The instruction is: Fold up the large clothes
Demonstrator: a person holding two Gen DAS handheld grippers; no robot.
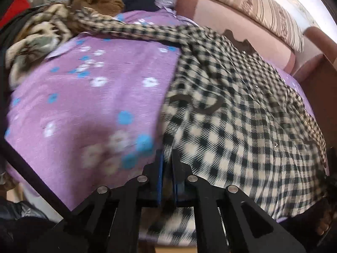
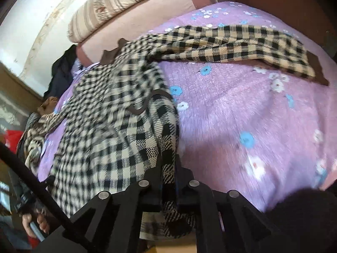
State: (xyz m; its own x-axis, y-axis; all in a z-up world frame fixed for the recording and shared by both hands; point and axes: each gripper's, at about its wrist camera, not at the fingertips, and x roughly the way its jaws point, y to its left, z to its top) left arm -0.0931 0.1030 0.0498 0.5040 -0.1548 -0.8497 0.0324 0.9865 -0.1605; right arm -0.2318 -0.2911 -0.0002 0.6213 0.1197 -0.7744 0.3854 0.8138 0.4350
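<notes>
The checked shirt (image 1: 242, 113) lies spread across the purple flowered bedspread (image 1: 88, 105), its near hem hanging over the bed's front edge toward me, one sleeve (image 2: 242, 40) stretched out flat on the far right and the other trailing left toward the heap of unsorted clothes (image 1: 42, 33). My left gripper (image 1: 167, 168) has its fingers pressed together on the shirt's left hem edge, with a thin fold of checked cloth pinched between the blue pads. My right gripper (image 2: 168, 168) is likewise clamped on a fold of the right hem edge; the cloth runs up between its fingers and bunches below them. I judge the step in hand to be the first fold, with both lower corners secured. To do it well, I should lift both corners together, keep the hem taut between them so the body does not sag or twist, and carry it toward the brown scalloped collar (image 2: 111, 54). The sleeves lie outside the body and will need tucking inward. Beyond the shirt sit a pink bolster (image 1: 231, 42) and a striped pillow (image 1: 252, 6) at the bedhead.
</notes>
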